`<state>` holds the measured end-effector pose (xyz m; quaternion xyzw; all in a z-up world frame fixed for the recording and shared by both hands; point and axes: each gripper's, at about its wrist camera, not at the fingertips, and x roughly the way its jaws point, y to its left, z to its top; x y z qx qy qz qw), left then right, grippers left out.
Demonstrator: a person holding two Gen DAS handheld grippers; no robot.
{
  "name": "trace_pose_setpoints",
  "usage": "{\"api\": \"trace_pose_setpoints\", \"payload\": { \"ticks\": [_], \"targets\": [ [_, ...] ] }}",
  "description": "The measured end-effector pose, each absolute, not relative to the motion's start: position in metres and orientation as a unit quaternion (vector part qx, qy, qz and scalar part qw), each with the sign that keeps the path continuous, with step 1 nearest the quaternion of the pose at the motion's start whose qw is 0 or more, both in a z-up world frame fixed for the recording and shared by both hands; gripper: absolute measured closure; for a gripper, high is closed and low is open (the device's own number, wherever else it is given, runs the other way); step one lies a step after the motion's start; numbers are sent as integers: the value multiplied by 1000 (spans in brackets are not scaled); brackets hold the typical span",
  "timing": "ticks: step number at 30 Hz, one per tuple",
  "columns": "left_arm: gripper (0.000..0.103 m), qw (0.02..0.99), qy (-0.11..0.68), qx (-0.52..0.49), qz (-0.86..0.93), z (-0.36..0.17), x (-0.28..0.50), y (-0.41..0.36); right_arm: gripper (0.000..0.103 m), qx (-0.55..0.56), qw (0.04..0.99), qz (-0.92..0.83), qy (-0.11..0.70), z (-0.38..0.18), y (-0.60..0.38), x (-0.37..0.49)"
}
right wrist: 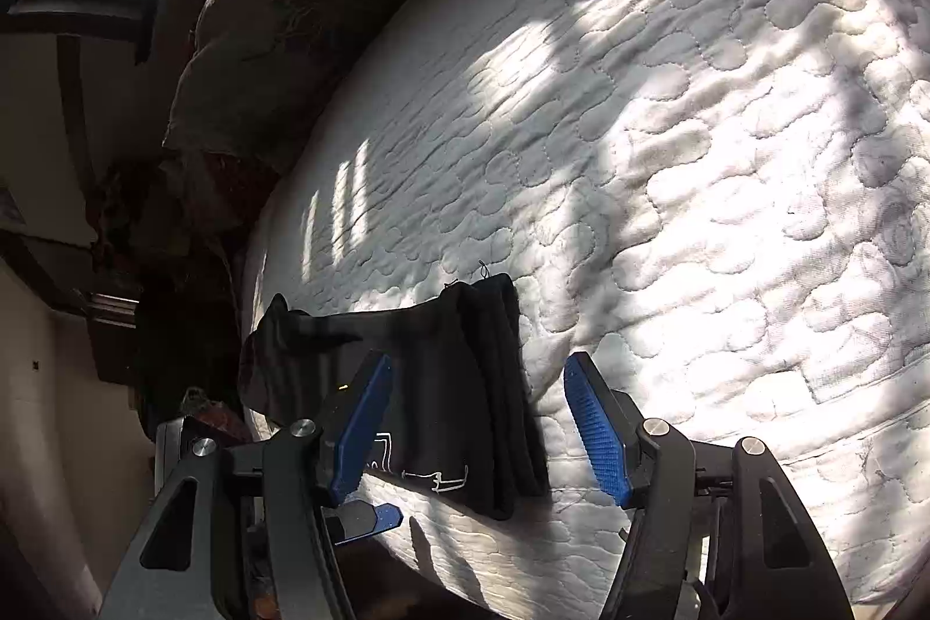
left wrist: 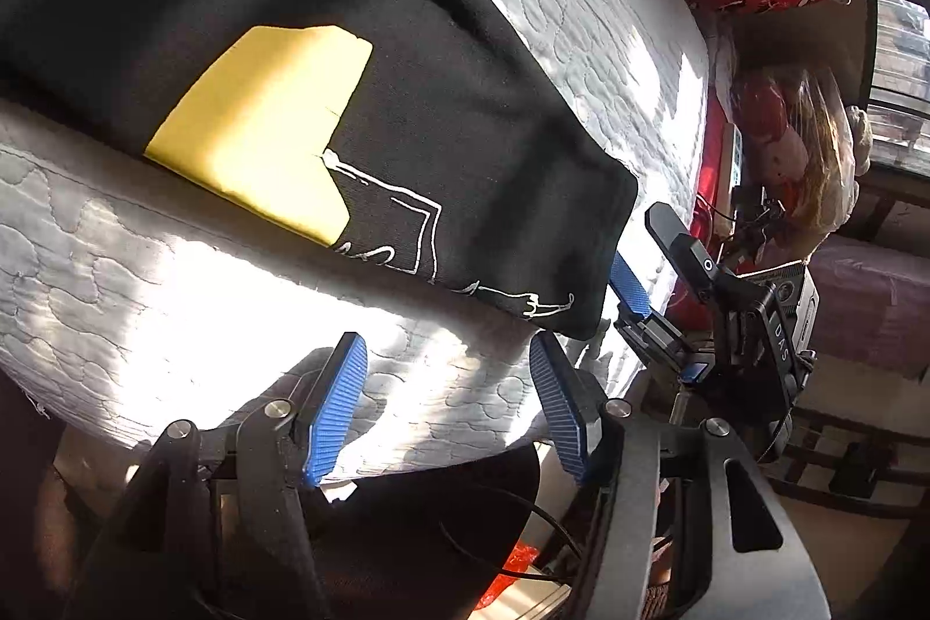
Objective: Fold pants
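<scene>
Both grippers, left [left wrist: 447,405] and right [right wrist: 482,431], hung spread and empty at the mattress [right wrist: 668,155] edge, where the black pants [left wrist: 407,126] with a yellow patch [left wrist: 267,126] lay folded.

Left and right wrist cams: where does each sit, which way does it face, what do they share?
Left wrist: on the open left gripper, facing the black pants with a yellow patch on the quilted mattress; the right gripper shows beyond.
Right wrist: on the open right gripper, facing the pants' layered end and mattress.
Shared: pants, mattress.
</scene>
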<state>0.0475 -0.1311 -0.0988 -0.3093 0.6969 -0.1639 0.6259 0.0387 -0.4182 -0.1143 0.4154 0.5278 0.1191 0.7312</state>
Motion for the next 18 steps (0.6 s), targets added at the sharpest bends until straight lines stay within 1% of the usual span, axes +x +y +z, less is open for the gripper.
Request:
{"api": "trace_pose_setpoints", "payload": {
  "ticks": [3, 5, 6, 7, 12, 15, 17, 18],
  "targets": [
    [46, 621, 698, -321, -156, -102, 49, -130, 38, 424, 720, 130, 533, -122, -413, 52],
    [46, 620, 697, -327, -152, -105, 52, -132, 33, 429, 714, 136, 536, -123, -410, 61],
    [46, 618, 697, -332, -151, -106, 53, -133, 28, 432, 711, 143, 536, -122, -409, 65],
    [46, 615, 697, -337, -151, -107, 55, -134, 28, 432, 711, 150, 533, -119, -408, 67],
    [46, 615, 697, -337, -146, -113, 58, -139, 28, 418, 712, 187, 533, -107, -402, 78],
    [46, 615, 696, -341, -145, -114, 59, -138, 29, 414, 698, 190, 552, -117, -401, 86],
    [46, 616, 694, -342, -145, -114, 61, -140, 32, 410, 693, 192, 561, -123, -401, 91],
    [46, 618, 694, -341, -145, -113, 61, -140, 37, 406, 695, 193, 562, -123, -401, 91]
  ]
}}
